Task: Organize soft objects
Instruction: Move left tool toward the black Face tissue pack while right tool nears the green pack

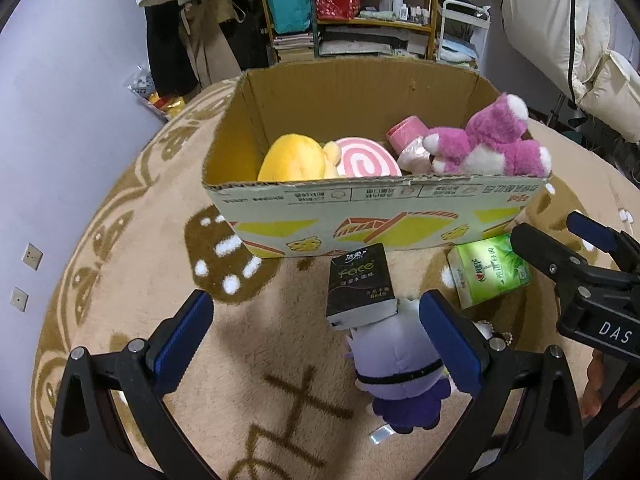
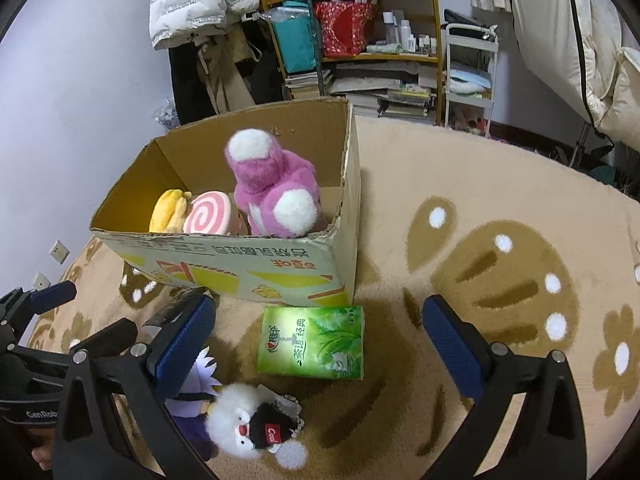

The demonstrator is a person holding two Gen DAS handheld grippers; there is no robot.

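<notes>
A cardboard box (image 1: 360,216) (image 2: 224,256) stands on the rug and holds a pink bear (image 1: 492,140) (image 2: 276,184), a yellow plush (image 1: 292,158) (image 2: 168,210) and a pink swirl plush (image 1: 366,160) (image 2: 208,214). In front of it lie a black tissue pack (image 1: 358,286), a green tissue pack (image 1: 488,274) (image 2: 312,342), a purple plush (image 1: 396,372) (image 2: 192,408) and a white fluffy plush (image 2: 248,424). My left gripper (image 1: 316,344) is open above the rug, with the purple plush by its right finger. My right gripper (image 2: 320,352) is open over the green pack.
A beige patterned rug (image 2: 480,208) covers the floor. A cluttered shelf (image 2: 360,40), hanging coats (image 2: 200,4) and a white cart (image 2: 468,72) stand behind the box. A wall (image 1: 60,140) is on the left.
</notes>
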